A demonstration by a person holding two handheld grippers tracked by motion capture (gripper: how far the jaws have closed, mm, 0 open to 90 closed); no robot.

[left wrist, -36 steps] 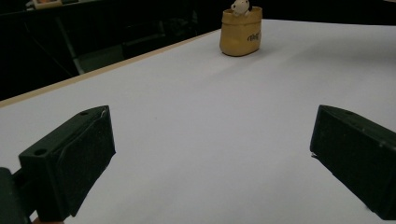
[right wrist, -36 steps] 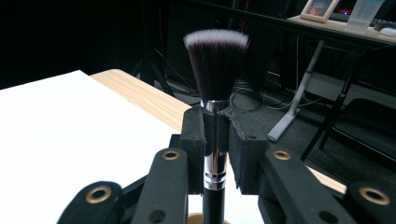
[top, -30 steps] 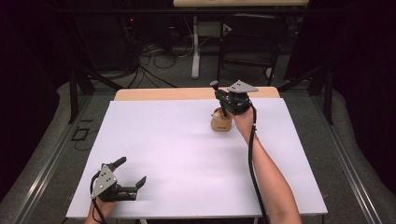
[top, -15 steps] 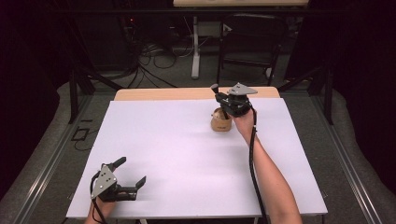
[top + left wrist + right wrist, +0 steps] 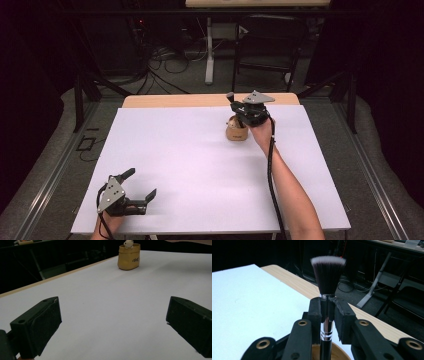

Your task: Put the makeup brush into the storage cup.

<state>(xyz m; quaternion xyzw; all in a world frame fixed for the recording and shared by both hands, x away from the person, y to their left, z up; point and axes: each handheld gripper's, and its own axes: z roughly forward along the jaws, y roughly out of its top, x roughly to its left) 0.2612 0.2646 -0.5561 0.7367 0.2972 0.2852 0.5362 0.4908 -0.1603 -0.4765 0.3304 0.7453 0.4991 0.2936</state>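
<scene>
Right claw (image 5: 327,305) pinching a makeup brush (image 5: 327,277) above a tan pot (image 5: 236,131).
Clamped on the brush's handle just under the dark, white-tipped bristles, held upright over the pot near the far edge of the white tabletop (image 5: 200,165). Left claw (image 5: 139,186) spread wide, holding nothing, low over the near left corner, well apart from the pot.

Table sheet (image 5: 200,160): plain white; bare tan wood strip at its far edge. Cup (image 5: 128,257): mustard yellow, dark lettering, cream figure on its rim. Brush (image 5: 327,280): black bristles tipped white, silver ferrule, black handle. Both grippers (image 5: 129,192) (image 5: 327,307): black, grey plates.
</scene>
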